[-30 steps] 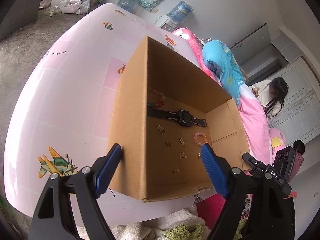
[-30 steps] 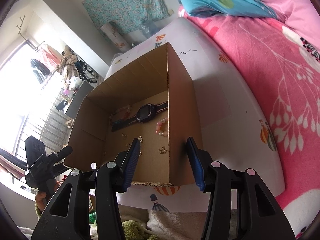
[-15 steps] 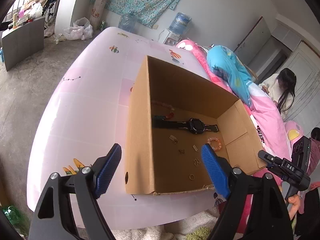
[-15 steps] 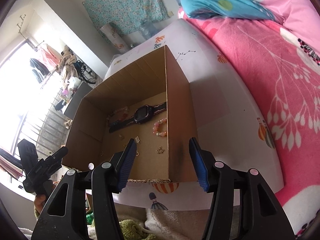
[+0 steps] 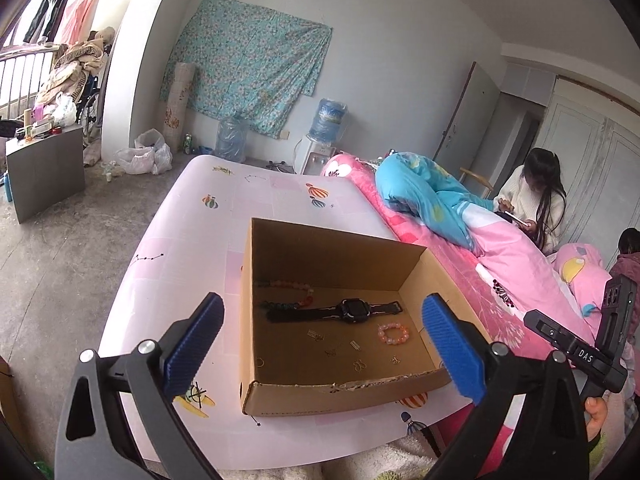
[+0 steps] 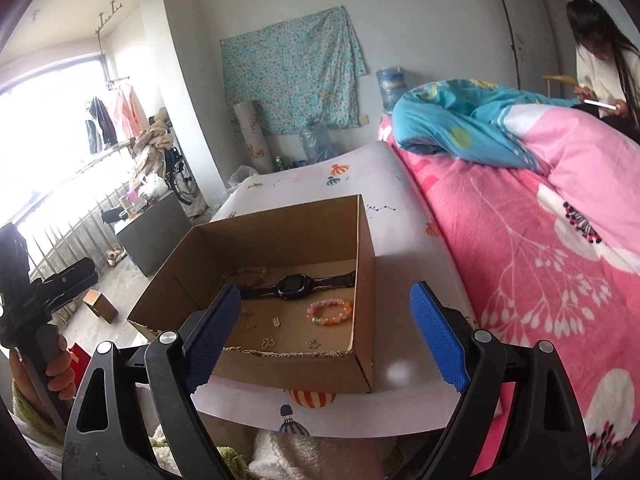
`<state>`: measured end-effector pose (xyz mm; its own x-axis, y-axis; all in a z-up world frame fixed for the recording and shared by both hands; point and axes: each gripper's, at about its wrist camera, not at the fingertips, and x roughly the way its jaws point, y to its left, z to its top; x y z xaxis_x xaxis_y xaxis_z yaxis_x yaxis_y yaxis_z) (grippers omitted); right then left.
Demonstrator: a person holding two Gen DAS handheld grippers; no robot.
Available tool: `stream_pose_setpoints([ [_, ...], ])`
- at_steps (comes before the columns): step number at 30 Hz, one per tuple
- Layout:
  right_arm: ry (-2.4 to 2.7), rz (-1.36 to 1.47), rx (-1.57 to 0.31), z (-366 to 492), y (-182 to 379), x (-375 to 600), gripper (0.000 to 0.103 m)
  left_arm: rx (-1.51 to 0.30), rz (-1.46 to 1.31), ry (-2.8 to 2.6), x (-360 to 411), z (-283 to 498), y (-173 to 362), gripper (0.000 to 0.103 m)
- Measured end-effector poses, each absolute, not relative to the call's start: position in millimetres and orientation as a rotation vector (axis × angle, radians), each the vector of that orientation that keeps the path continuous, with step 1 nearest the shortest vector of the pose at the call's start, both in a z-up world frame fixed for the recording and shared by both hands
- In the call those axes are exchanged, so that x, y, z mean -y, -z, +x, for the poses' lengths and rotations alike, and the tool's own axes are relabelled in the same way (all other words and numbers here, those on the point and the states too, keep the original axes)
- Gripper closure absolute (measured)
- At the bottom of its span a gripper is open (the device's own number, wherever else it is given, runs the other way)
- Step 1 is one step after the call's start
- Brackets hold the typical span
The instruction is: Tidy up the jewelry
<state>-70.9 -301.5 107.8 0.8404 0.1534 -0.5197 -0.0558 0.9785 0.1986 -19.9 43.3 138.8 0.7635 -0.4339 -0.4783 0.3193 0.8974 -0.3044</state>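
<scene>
Both tools now pulled back & up from the cardboard box (image 5: 332,394), centre frame on the counter (image 5: 188,240). Left tool (image 5: 322,344) & right tool (image 6: 324,340) jaws opening, nothing between. Watch (image 5: 352,310), bead bracelet (image 6: 330,312) already inside; job looks near done.

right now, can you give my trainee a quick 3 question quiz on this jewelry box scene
1. True or false: the watch lies inside the cardboard box.
2. Which lies nearer the box's torn front edge? A) the pink bead bracelet B) the watch
3. Fill in: the left gripper and right gripper hold ____.

Key:
1. True.
2. A.
3. Nothing; both sets of jaws are opening, with no jewelry between the pads.
</scene>
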Motion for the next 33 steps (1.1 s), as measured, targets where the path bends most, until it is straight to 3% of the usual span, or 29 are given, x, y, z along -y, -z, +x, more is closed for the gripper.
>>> stream_pose_setpoints([
  [6, -0.146, 0.127, -0.555, -82, -111, 283, 0.009, -0.554, -0.133, 0.247, -26, -33, -141, 0.006],
  [16, -0.103, 0.157, -0.690, -87, -86, 270, 0.008, -0.604, -0.104, 0.105, -16, -44, -122, 0.006],
  [28, -0.050, 0.147, -0.916, -64, -40, 247, 0.008, -0.811, -0.073, 0.115, 9, -34, -87, 0.006],
  [33, -0.031, 0.155, -0.926, -57, -38, 245, 0.008, -0.855, -0.013, 0.104, 24, -32, -79, 0.006],
])
